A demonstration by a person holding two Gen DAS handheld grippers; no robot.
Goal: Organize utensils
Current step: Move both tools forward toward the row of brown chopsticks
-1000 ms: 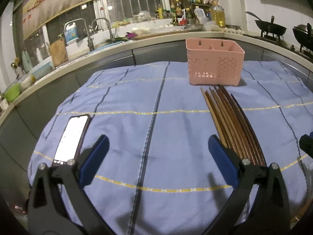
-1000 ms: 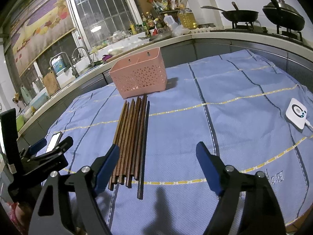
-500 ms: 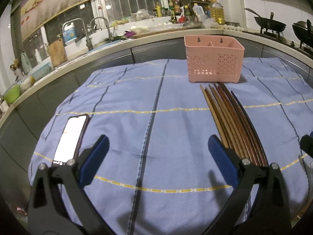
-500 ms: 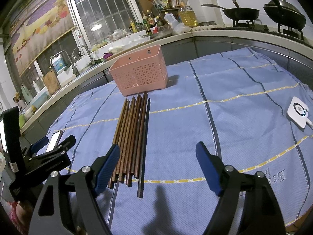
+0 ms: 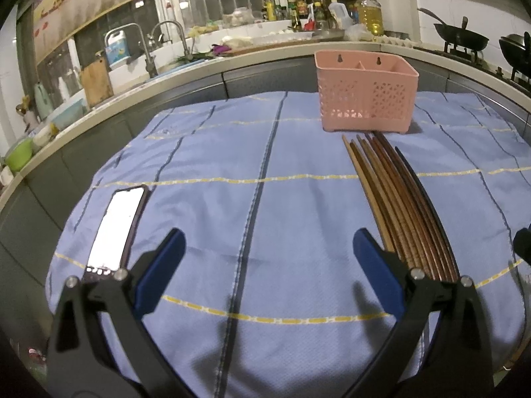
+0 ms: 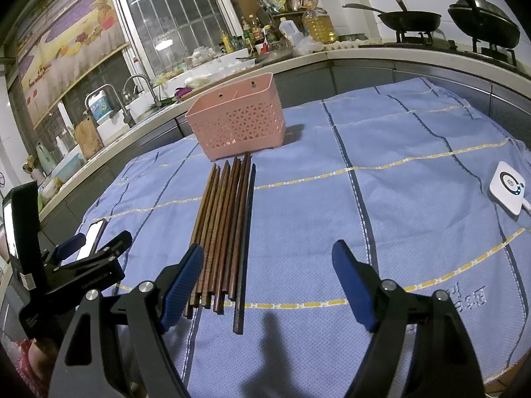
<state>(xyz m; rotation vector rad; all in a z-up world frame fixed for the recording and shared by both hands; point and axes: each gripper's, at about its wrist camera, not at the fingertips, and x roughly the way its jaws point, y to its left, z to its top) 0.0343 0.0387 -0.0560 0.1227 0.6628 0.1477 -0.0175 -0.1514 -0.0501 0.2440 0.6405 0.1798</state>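
Several brown wooden chopsticks (image 5: 398, 199) lie side by side on the blue cloth, tips toward a pink perforated utensil basket (image 5: 365, 96) with two compartments. They also show in the right wrist view (image 6: 225, 225), in front of the basket (image 6: 239, 122). My left gripper (image 5: 265, 262) is open and empty, low over the cloth, with its right finger beside the chopsticks' near ends. My right gripper (image 6: 265, 275) is open and empty, with its left finger over the chopsticks' near ends. The left gripper's body (image 6: 76, 265) shows at the left of the right wrist view.
A phone (image 5: 116, 225) with a lit screen lies on the cloth at the left. A white square device (image 6: 507, 192) lies at the right edge. A counter with sink, bottles and woks curves behind the table.
Both grippers have shifted only slightly; the left view has dropped and moved a little nearer the basket. Nothing was grasped or moved.
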